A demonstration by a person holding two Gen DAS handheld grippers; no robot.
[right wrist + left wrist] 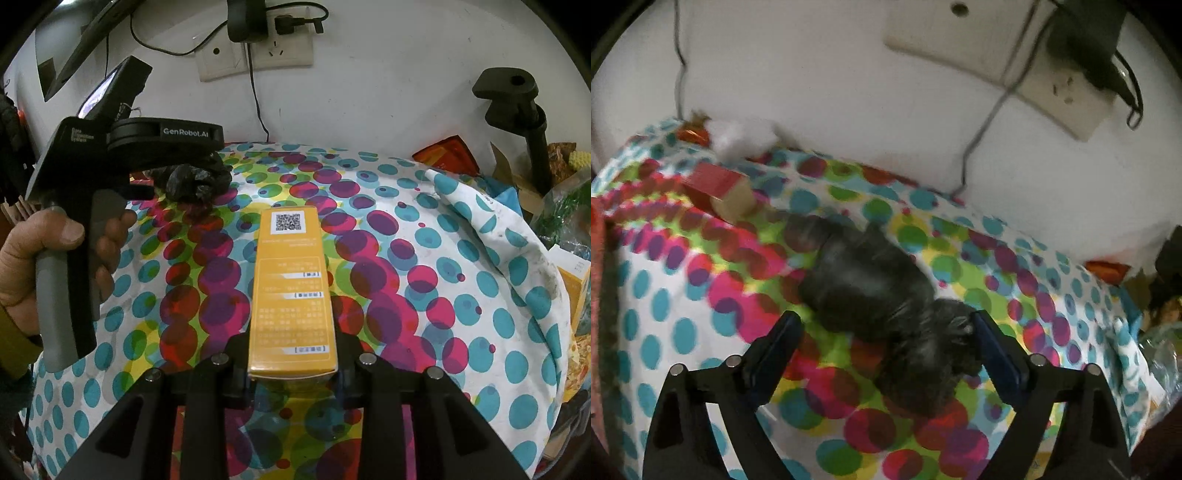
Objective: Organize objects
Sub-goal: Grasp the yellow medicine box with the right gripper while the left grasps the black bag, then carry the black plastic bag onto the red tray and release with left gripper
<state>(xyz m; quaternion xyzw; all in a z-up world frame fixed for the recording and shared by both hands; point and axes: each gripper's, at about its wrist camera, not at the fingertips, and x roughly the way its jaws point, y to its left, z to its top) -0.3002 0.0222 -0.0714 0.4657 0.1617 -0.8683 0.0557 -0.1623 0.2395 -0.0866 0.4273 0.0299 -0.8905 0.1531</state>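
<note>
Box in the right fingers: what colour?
Yellow-orange box, with a QR code at its far end; the right wrist view shows it best.

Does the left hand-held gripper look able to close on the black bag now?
Probably yes: the left hand-held gripper is open, with the black bag lying partly between its fingers and nothing blocking.

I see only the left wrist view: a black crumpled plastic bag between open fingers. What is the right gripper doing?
Observer: The right gripper is shut on a long yellow cardboard box.
Operator: Is there any mark on this box?
Observer: Yes, a QR code is at its far end.
Operator: Who holds the left gripper?
Observer: A bare hand grips its handle.
</note>
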